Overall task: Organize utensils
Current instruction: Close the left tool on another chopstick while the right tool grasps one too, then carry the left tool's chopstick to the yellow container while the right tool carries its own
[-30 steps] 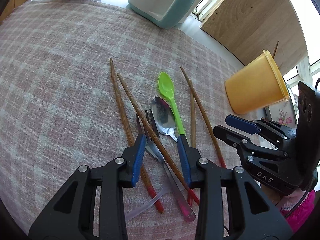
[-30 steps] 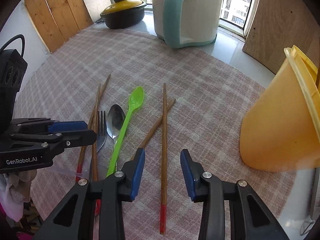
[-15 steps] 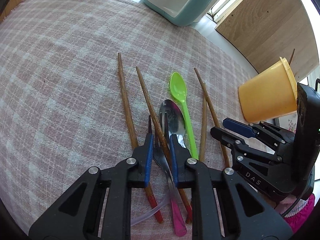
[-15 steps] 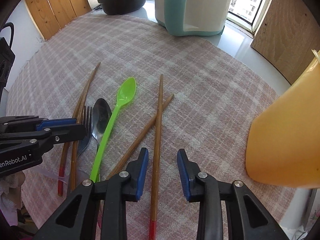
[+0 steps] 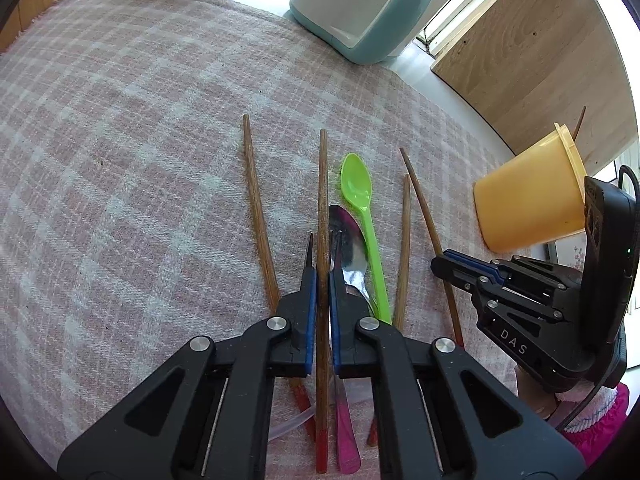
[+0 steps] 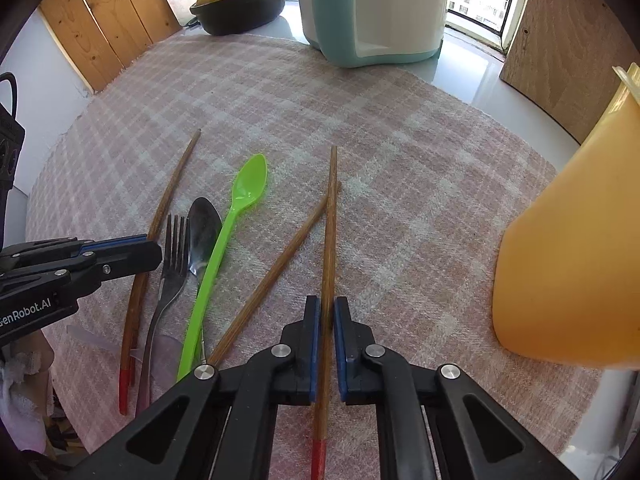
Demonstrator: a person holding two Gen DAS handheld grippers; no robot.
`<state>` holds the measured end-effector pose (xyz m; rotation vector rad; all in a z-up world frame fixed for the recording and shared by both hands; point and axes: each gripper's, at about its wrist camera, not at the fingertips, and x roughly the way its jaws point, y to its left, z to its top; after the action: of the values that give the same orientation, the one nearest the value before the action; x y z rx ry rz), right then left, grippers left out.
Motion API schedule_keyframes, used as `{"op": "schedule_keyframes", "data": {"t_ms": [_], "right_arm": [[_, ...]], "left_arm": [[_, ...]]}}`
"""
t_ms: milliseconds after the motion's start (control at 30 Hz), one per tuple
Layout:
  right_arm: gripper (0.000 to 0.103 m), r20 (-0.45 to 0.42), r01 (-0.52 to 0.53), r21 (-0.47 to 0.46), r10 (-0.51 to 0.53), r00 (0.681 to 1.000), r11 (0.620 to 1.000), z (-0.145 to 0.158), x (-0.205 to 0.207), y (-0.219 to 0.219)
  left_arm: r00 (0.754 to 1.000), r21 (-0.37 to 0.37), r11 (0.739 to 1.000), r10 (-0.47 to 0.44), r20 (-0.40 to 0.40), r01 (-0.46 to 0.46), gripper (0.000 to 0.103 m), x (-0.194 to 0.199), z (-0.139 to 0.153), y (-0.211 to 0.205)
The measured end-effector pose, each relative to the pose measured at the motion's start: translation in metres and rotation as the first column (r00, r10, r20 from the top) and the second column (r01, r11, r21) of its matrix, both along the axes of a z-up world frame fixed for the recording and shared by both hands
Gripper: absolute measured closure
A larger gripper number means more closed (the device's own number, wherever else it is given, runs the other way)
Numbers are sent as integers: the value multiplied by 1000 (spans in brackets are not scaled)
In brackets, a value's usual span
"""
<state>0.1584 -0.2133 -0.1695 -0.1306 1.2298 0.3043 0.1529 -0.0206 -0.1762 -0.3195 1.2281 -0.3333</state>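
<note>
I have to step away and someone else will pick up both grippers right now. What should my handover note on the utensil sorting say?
Left gripper: jaws just closed, shut on a chopstick beside the fork.
Right gripper: jaws just closed, shut on another chopstick.
On the checked cloth: two more chopsticks, fork, metal spoon, green spoon.
Yellow cup stands to the right; a stick pokes out of it in the left wrist view.
Done: both chopsticks gripped, neither visibly lifted.
Left: lift these, then sort the rest.
</note>
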Motion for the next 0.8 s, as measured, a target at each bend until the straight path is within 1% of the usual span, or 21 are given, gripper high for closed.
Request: {"op": "schedule_keyframes", "data": {"t_ms": [200, 433, 600, 800], "right_arm": [[99, 21, -5, 42, 4, 1000, 999, 13, -9, -5], [99, 46, 1, 87, -5, 999, 996, 29, -17, -14], [99, 74, -21, 95, 14, 997, 995, 44, -22, -13], [99, 132, -57, 103, 43, 990, 993, 68, -28, -12]], "left_arm": [[999, -16, 1000, 27, 19, -27, 99, -6, 9, 8], [997, -30, 999, 43, 61, -41, 99, -16, 29, 8], [994, -39, 999, 42, 100, -39, 99, -22, 45, 3], [989, -52, 998, 53, 141, -46, 99, -30, 63, -3]]}}
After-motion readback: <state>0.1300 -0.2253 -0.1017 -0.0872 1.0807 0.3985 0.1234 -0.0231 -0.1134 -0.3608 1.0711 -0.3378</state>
